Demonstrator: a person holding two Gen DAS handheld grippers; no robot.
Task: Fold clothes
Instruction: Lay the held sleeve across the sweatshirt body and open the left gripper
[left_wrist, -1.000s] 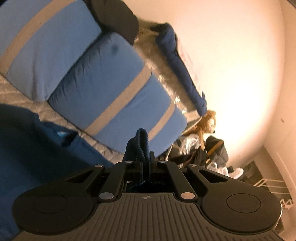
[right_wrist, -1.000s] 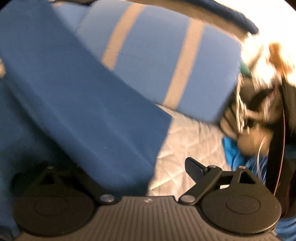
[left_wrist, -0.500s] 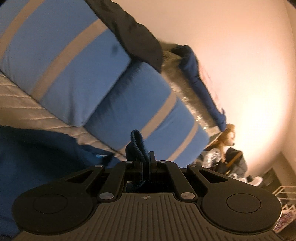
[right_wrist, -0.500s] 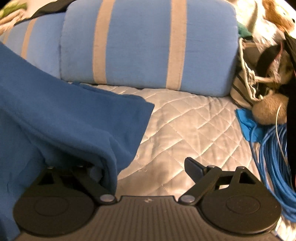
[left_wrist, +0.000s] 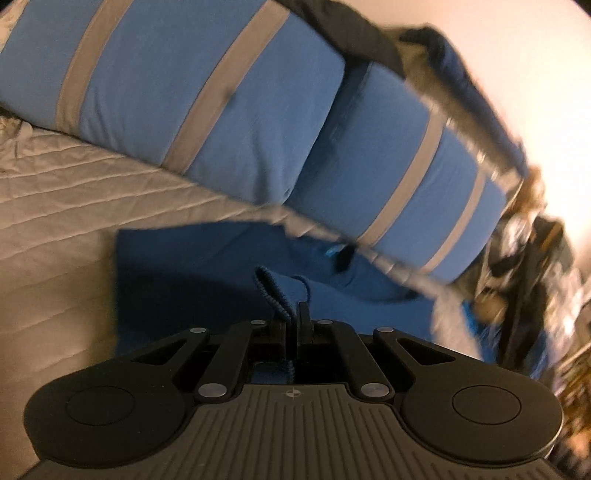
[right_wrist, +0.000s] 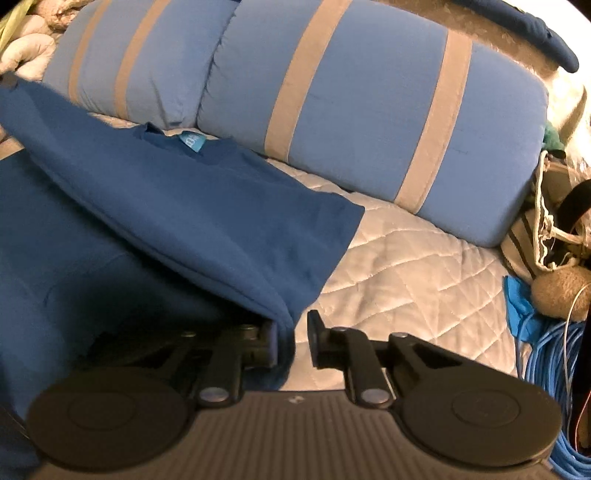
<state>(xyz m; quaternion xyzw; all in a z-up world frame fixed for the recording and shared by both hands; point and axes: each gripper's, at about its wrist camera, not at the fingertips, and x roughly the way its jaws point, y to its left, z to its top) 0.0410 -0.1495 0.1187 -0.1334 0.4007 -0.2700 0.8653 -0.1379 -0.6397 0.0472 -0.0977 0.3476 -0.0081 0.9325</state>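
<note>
The left gripper (left_wrist: 293, 314) pinches the dark blue cotton shirt's (right_wrist: 207, 206) ribbed hem; the right gripper (right_wrist: 291, 341), jaws just closing around its fold with a gap left, should clamp fully before pulling

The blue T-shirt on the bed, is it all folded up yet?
Not yet. The blue T-shirt is partly folded: one side is doubled over the rest, its sleeve sticks out onto the quilt, and its neck label shows.

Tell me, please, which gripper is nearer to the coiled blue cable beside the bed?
Right. The right gripper sits close to the blue cable, off to its right; the left gripper is over the blue shirt, farther away.
</note>
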